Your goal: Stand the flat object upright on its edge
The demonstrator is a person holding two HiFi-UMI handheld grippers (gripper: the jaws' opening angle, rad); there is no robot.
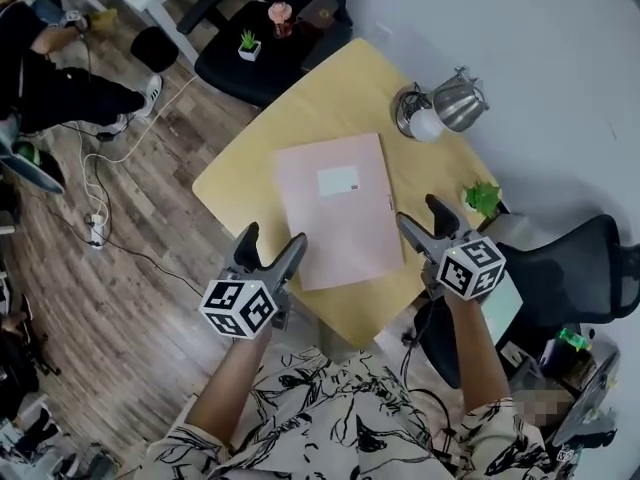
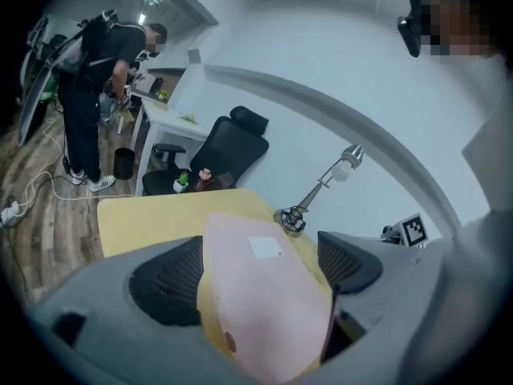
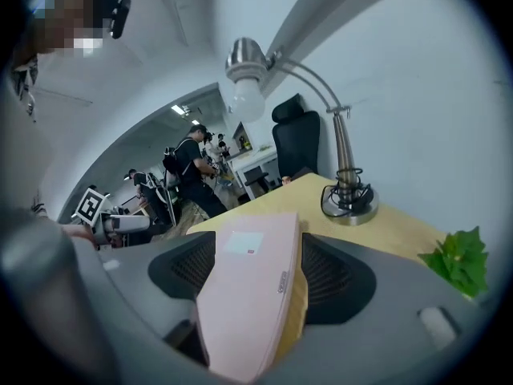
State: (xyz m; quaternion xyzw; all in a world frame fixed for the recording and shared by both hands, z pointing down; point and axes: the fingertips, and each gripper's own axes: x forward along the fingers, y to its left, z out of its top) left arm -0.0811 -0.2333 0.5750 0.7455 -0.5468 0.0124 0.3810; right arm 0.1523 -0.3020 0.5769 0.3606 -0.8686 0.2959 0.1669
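Pink folder point(image 1: 338, 208) lies flat mid-frame on the worktop point(image 1: 250, 183); your left gripper point(image 1: 272, 241) and right gripper point(image 1: 418, 213) flank its lower corners, jaws released.

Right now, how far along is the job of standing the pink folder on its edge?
Nothing looks done yet: the pink folder lies flat on the table. In hand: the left hand-held gripper and the right hand-held gripper sit at its near corners, jaws apart, the folder between them. Left to do: close on it and stand it on its edge.

A desk lamp point(image 1: 455, 103) and green plant point(image 1: 483, 198) on a yellow table point(image 1: 240, 183).
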